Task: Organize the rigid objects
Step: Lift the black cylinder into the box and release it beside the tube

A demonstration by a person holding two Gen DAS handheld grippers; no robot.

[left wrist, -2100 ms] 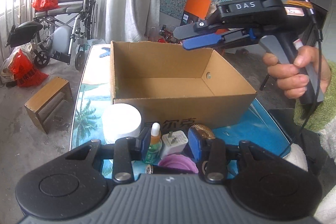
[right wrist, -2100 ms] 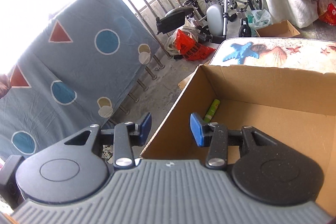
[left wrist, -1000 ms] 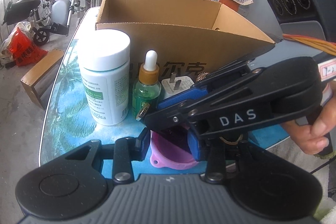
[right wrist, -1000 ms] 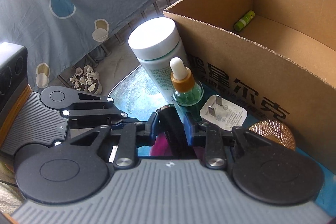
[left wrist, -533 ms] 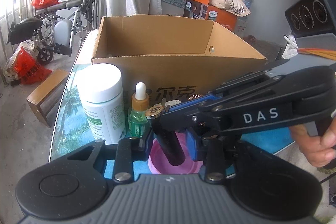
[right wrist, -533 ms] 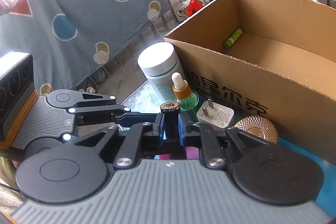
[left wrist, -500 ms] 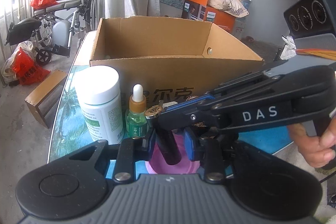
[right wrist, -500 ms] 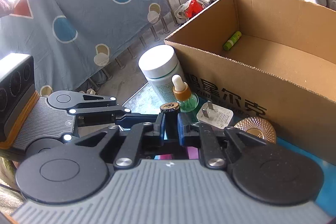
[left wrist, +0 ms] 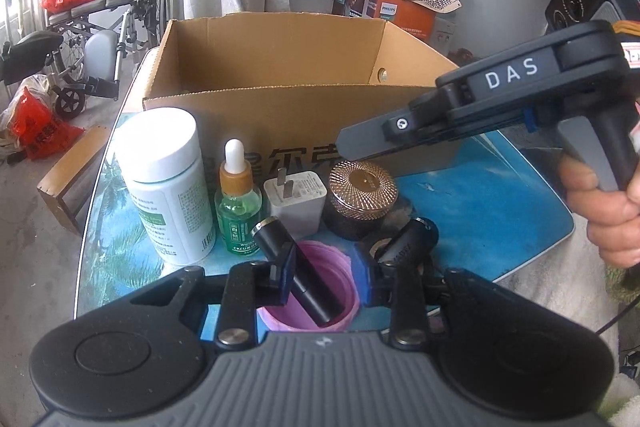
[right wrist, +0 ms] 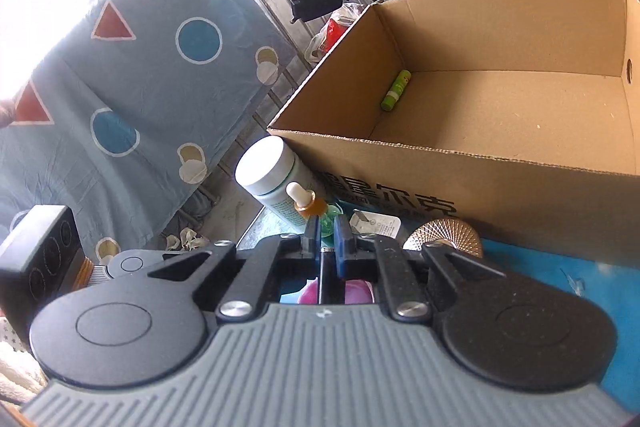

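L claw [left wrist: 322,275]: wide open, nothing gripped. Sits low, straddling the pink cup [left wrist: 344,263].
black tube [left wrist: 314,289]: standing tilted inside the cup, upper end leaning on the L claw's left pad. 0.5 s ago the R claw had it pinched above the cup; now it's let go.
2nd black tube [left wrist: 408,243]: lying just right of the cup, behind the L claw's right finger. Can't tell what it is.
R claw [right wrist: 324,239]: narrow, nearly closed, nothing seen betw the pads. Lifted off; hangs over the gold-lid jar [left wrist: 362,199].
row on table [left wrist: 480,211]: pill bottle [left wrist: 168,187], dropper bottle [left wrist: 236,215], charger [left wrist: 296,203] and the jar, all upright along the box front.
box [left wrist: 280,115]: open, only a green stick [right wrist: 395,90] at the far-left corner.
meaning: tube is parked in the cup, not boxed. Prob. 1 item sorted, most of the job left.
risk: tube leans on the L pad, so moving the L claw may tip it.
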